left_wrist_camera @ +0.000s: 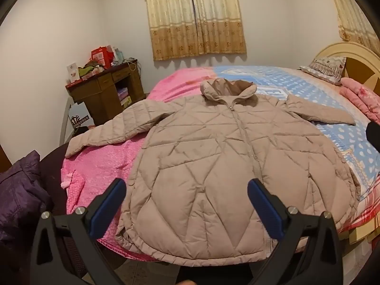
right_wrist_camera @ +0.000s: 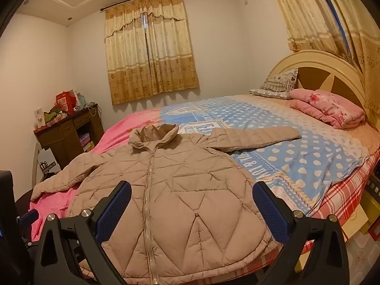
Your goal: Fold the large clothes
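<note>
A beige quilted puffer coat (left_wrist_camera: 213, 156) lies flat and zipped on the bed (left_wrist_camera: 332, 90), hood toward the far side, both sleeves spread out. It also shows in the right wrist view (right_wrist_camera: 180, 190). My left gripper (left_wrist_camera: 186, 194) is open and empty, held above the coat's hem near the bed's front edge. My right gripper (right_wrist_camera: 192, 199) is open and empty, above the coat's lower right part. The coat's left sleeve (left_wrist_camera: 106, 130) reaches the bed's left edge; the right sleeve (right_wrist_camera: 256, 137) lies on the blue dotted sheet.
A folded pink blanket (right_wrist_camera: 330, 109) and a pillow (right_wrist_camera: 277, 84) lie by the headboard (right_wrist_camera: 332, 71). A cluttered brown desk (left_wrist_camera: 106, 92) stands at the left wall. A dark purple garment (left_wrist_camera: 19, 190) lies at the near left. Curtains (left_wrist_camera: 194, 19) hang behind.
</note>
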Motion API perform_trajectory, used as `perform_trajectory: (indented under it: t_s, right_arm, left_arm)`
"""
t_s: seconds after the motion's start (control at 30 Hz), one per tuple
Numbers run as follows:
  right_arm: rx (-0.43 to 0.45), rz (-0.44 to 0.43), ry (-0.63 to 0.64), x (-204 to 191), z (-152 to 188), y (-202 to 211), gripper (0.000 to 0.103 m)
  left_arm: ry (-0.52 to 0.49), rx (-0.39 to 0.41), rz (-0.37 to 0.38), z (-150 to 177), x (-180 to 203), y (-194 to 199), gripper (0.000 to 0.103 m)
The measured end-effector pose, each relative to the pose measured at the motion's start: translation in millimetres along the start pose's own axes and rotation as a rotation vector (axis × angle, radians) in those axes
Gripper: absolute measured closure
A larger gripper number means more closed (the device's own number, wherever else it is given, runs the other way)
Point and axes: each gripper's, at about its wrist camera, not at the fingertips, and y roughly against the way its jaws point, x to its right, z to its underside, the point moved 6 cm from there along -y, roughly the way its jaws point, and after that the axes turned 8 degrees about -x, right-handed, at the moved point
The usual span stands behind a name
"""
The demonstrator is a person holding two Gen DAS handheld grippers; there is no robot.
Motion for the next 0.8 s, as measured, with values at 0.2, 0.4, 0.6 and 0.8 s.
perform_trajectory:
  t_s: [0.2,0.4,0.6,0.8]
  right_arm:
    - [0.002,0.014,0.010,1.8,1.6,3.3,0.001]
    - [-0.016,0.017,-0.003,9.4,9.1,-5.0,0.001]
    - [-0.022,0.014,-0.006,10.5,5.2,-3.9,0.001]
    - [-0.033,0.014,-0.008,5.7,3.7,-5.2,0.001]
  left_arm:
    - [0.006,0.016,0.029,2.1,1.2,2.8,0.000]
    - [0.016,0.018,0.031,-0.9,2.9,5.0,0.000]
    - [0.029,-0.003,0.050,0.7,2.6,2.5,0.000]
    - [0.020,0.001,0.063,2.4,2.3,2.0,0.000]
